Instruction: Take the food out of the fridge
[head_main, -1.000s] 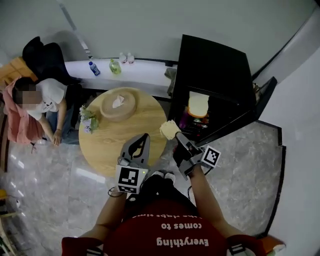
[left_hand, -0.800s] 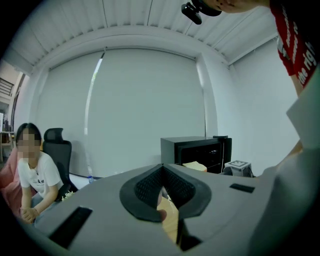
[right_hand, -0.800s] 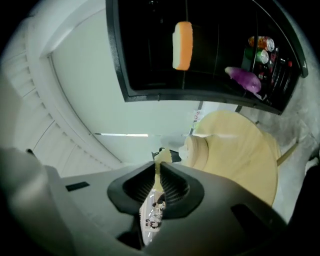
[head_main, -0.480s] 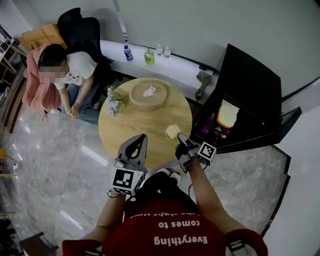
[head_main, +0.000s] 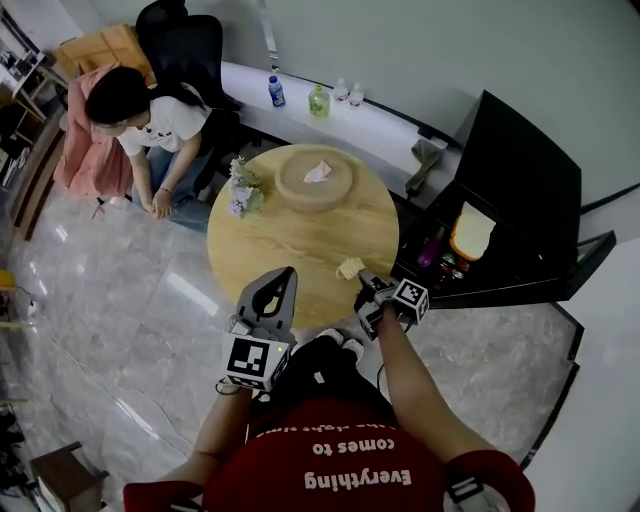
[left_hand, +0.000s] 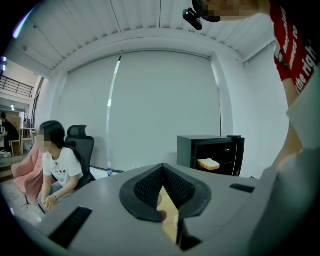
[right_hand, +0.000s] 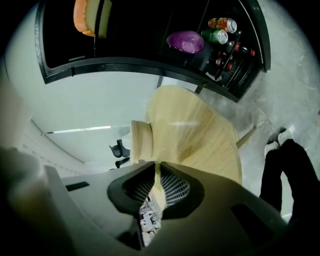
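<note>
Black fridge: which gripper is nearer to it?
Right. The right gripper, holding a pale food piece, is at the table edge beside the fridge; the left gripper is farther along that edge.

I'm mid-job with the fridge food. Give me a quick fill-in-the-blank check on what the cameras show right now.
1. The left gripper is shut on ____.
2. The right gripper holds a pale slice over the round ____.
3. The fridge door stands ____, with bread inside.

Missing words: nothing; table; open.
</note>
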